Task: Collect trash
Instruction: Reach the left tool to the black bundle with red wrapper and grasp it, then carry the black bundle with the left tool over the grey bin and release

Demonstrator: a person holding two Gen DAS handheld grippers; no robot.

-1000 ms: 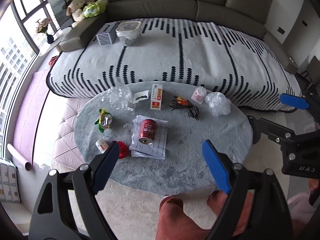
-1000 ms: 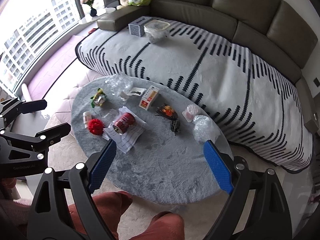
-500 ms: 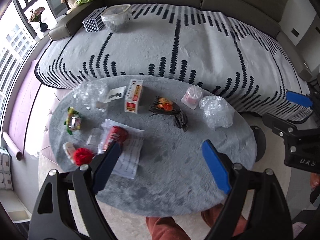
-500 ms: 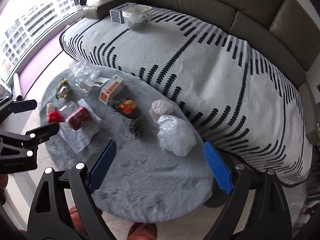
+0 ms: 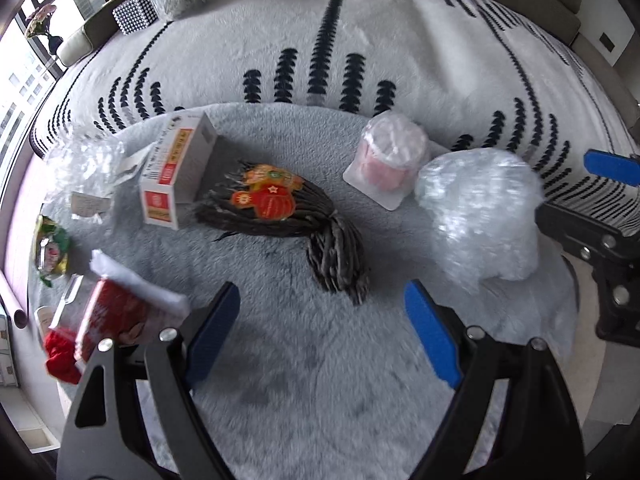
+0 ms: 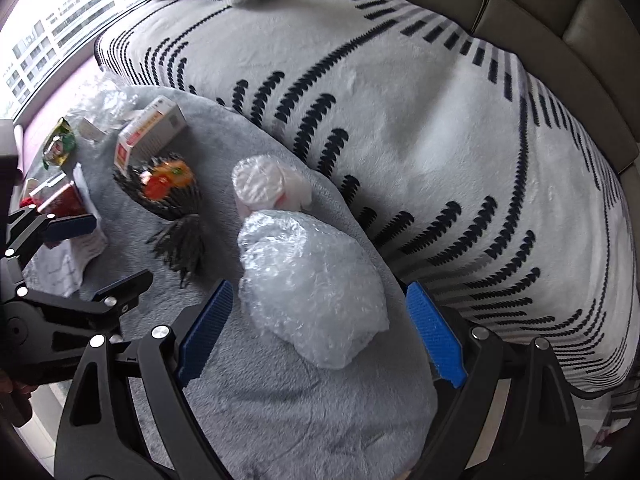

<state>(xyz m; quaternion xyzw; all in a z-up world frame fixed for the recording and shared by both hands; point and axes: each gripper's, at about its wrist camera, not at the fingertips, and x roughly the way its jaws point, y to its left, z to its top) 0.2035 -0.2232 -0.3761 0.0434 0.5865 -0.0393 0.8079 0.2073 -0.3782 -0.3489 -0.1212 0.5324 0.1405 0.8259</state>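
Right gripper (image 6: pixel 320 332) wide open, holding nothing, poised over the grey desk (image 6: pixel 280 420) with the bubble wrap wad (image 6: pixel 316 292) lying between its blue fingers (image 6: pixel 436 336), untouched. Just beyond the wad, a pink plastic-wrapped cup (image 6: pixel 260 184). Left gripper (image 5: pixel 320 336) likewise wide open and empty, above bare desk; dark bundle with an orange-red label (image 5: pixel 288 216) straight ahead of it, white-and-red carton (image 5: pixel 176 172) ahead to the left. Red can on white paper (image 5: pixel 108 320) just left of the left fingertip. Crumpled clear plastic (image 5: pixel 84 168) and green wrapper (image 5: pixel 52 248) farther left.
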